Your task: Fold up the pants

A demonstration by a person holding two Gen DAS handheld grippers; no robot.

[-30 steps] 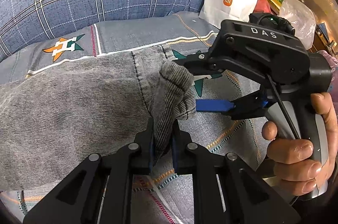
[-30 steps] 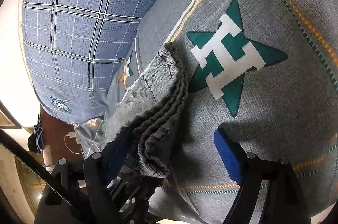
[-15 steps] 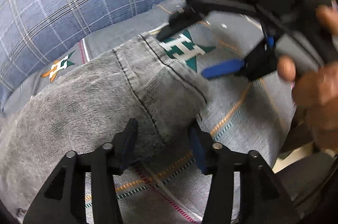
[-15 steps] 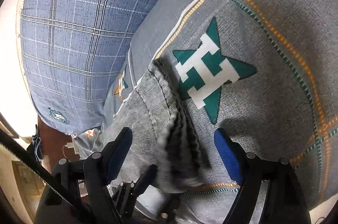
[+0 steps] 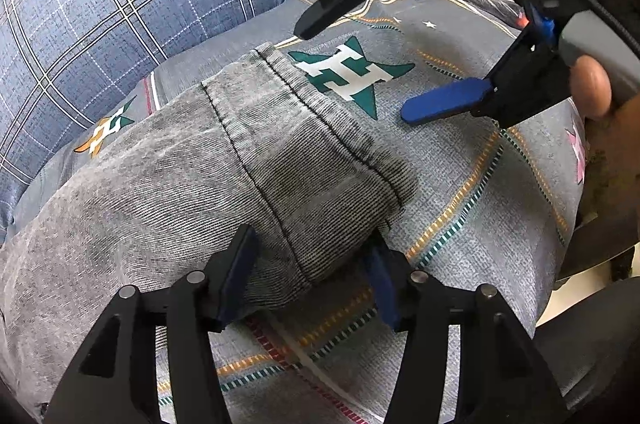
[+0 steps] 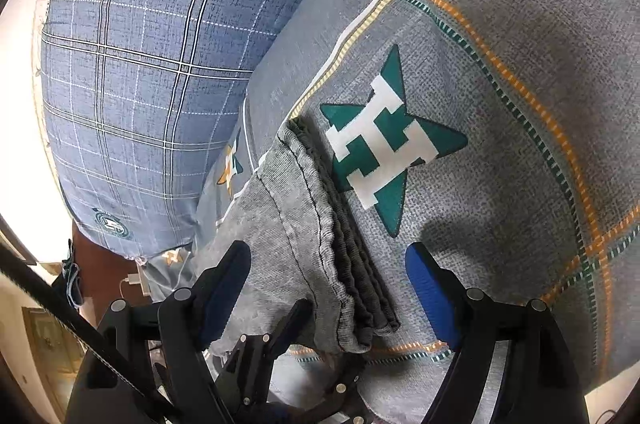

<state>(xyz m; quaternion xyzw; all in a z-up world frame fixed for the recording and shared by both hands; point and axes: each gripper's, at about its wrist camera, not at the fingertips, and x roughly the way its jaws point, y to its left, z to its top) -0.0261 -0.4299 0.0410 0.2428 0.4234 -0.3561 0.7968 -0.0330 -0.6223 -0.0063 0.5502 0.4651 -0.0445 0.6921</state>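
Pants (image 5: 248,160), folded on the bed (image 5: 460,160), are soft, limp and likely light; grasp the stacked hem, which lies unpinched between the opening left gripper (image 5: 308,276) fingers; right gripper (image 6: 328,288) gapes empty.

A grey bedsheet (image 6: 520,72) with star prints lies beside a blue plaid pillow (image 6: 152,44).
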